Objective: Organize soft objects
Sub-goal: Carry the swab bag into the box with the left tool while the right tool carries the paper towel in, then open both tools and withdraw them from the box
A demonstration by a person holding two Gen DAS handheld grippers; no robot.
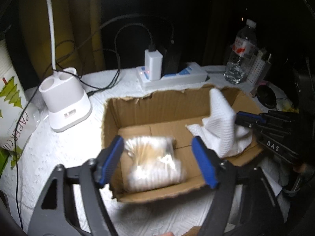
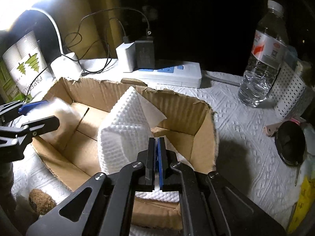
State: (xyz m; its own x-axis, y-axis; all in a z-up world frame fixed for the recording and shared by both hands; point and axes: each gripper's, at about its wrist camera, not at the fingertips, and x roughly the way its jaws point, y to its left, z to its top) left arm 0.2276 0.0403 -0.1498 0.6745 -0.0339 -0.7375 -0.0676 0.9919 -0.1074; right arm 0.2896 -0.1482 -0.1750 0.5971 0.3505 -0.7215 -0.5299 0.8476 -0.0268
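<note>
An open cardboard box [image 1: 137,106] [image 2: 94,92] sits on a table covered in white paper towel. A clear bag of cotton swabs [image 1: 155,161] [image 2: 59,110] lies in the box's near left part. My left gripper [image 1: 159,157] is open, its blue pads either side of the bag and just above it. My right gripper [image 2: 157,143] [image 1: 239,119] is shut on a folded white paper towel [image 2: 126,129] [image 1: 220,122] and holds it upright over the box's right part.
A white lamp base [image 1: 65,102], a power strip [image 1: 173,76] [image 2: 169,72] with chargers and cables, a water bottle [image 2: 263,59] [image 1: 242,55], a paper-cup pack [image 1: 9,102], a white perforated holder [image 2: 289,96] and a black round lid [image 2: 289,143] surround the box. A brown fuzzy lump [image 2: 41,201] lies at the front left.
</note>
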